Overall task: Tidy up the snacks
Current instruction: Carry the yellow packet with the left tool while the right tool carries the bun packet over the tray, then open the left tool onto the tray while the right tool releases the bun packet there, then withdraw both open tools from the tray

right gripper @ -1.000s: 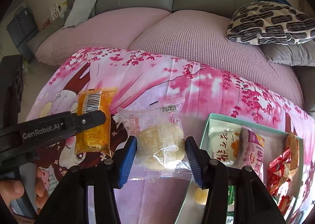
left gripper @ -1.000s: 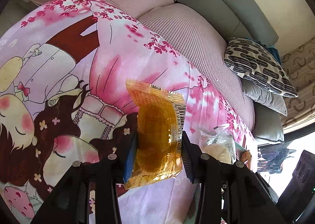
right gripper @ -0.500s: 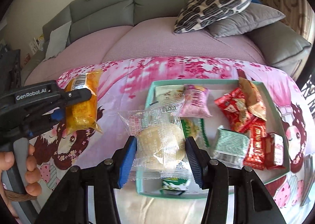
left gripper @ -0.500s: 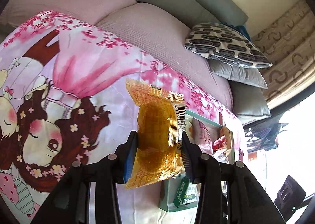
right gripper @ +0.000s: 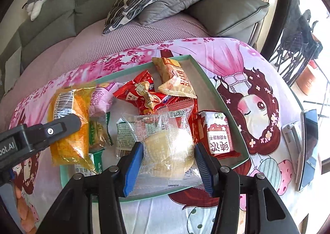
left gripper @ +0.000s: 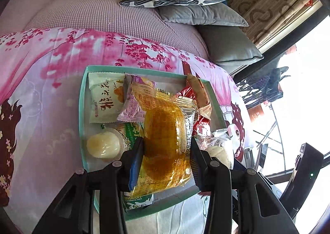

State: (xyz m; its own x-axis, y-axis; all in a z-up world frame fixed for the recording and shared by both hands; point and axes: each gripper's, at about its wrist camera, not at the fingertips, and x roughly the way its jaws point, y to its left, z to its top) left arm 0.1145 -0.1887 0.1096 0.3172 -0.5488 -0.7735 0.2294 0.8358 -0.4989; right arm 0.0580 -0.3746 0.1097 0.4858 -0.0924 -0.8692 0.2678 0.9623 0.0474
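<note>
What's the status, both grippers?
Left gripper shut on orange packet. Right gripper shut on clear-wrapped bun. Both over teal box, already crowded.

A pink cartoon-print sheet (right gripper: 257, 65) carries a teal tray (right gripper: 208, 77) and a phone (right gripper: 309, 147).

Two black plastic tools, left tool (left gripper: 166, 164) and right tool (right gripper: 167, 164), each with angular arms, silver round screws at the joints and blue ribbed pads (right gripper: 133, 167). White lettering ending "bot.AI" on the left tool's side.
</note>
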